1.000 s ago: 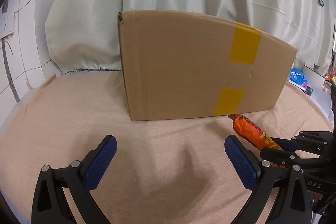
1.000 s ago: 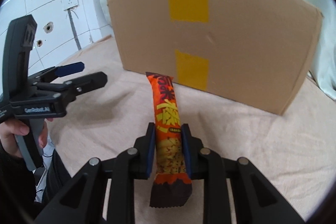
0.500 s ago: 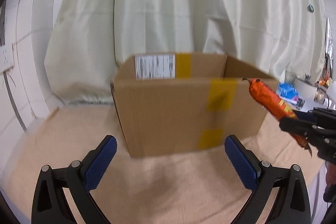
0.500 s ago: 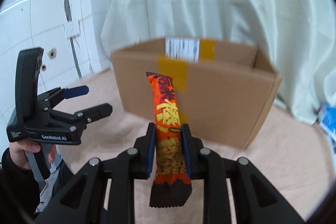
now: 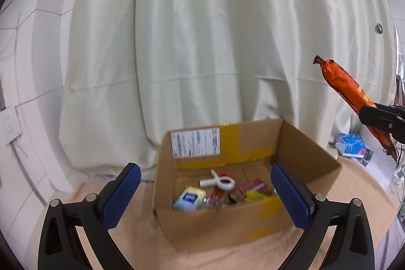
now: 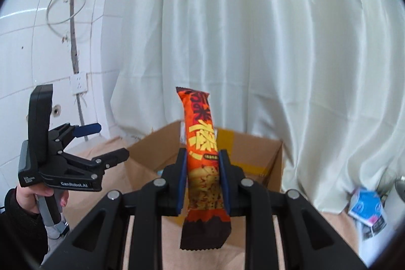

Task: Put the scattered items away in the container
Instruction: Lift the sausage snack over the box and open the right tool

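The right gripper (image 6: 202, 179), its jaws clamped low on an orange snack packet (image 6: 202, 158), holds it tilted above and short of the open cardboard box (image 5: 303, 163), apparently high enough to clear the rim for a drop. The left gripper (image 5: 207, 196), jaws wide and empty, points slightly downward at the box.

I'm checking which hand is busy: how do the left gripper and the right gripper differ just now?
The left gripper stands wide open and empty; the right gripper is shut on an orange snack pack. The left gripper looks down into the cardboard box, while the right gripper holds the pack above the box, its far end pointing up. Both are black with blue pads, each held in a hand.
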Demonstrator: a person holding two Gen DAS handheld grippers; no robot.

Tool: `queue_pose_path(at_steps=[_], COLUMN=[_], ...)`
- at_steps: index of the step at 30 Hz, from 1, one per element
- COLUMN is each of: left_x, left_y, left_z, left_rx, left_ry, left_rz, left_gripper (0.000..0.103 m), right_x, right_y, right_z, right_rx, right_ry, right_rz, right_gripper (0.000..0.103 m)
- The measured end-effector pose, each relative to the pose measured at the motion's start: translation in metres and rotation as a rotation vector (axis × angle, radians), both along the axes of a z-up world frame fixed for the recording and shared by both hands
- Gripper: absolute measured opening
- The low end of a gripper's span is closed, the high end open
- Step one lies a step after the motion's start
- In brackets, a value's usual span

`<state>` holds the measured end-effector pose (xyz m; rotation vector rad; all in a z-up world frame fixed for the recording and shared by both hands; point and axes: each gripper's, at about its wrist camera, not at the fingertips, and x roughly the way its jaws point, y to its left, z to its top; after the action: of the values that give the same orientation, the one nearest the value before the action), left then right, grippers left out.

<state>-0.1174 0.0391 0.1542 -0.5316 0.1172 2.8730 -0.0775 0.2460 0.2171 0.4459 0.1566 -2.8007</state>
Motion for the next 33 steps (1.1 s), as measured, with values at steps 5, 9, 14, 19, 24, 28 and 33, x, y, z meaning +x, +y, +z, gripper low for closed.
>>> queue_pose_path(at_steps=[5, 9, 14, 19, 24, 28, 33], left_x=[-0.037, -0.068, -0.1, -0.12, -0.132, -0.138, -0.137], left_y=[0.009, 0.016, 0.026, 0.031, 0.034, 0.036, 0.035], left_z=[0.008, 0.002, -0.017, -0.033, -0.043, -0.049, -0.05], left_rx=[-0.01, -0.014, -0.018, -0.025, -0.028, -0.023, -0.018], left_ry=[-0.015, -0.046, -0.094, -0.12, -0.14, -0.157, -0.155], left_rz=[-0.007, -0.015, -0.019, -0.019, -0.019, -0.026, -0.024], left_gripper=[0.103, 0.103, 0.103, 0.103, 0.103, 0.103, 0.103], right_x=[-0.03, -0.059, -0.102, -0.133, -0.146, -0.154, -0.161], right_y=[0.0, 0.003, 0.007, 0.008, 0.004, 0.003, 0.007], right_z=[0.008, 0.0, -0.025, -0.049, -0.063, -0.07, -0.082], right_rx=[0.0, -0.007, -0.018, -0.028, -0.028, -0.011, -0.019], right_ry=[-0.006, -0.042, -0.109, -0.17, -0.211, -0.239, -0.274], right_rz=[-0.01, -0.026, -0.031, -0.033, -0.03, -0.02, -0.029], right_gripper=[0.027, 0.027, 0.027, 0.027, 0.027, 0.027, 0.027])
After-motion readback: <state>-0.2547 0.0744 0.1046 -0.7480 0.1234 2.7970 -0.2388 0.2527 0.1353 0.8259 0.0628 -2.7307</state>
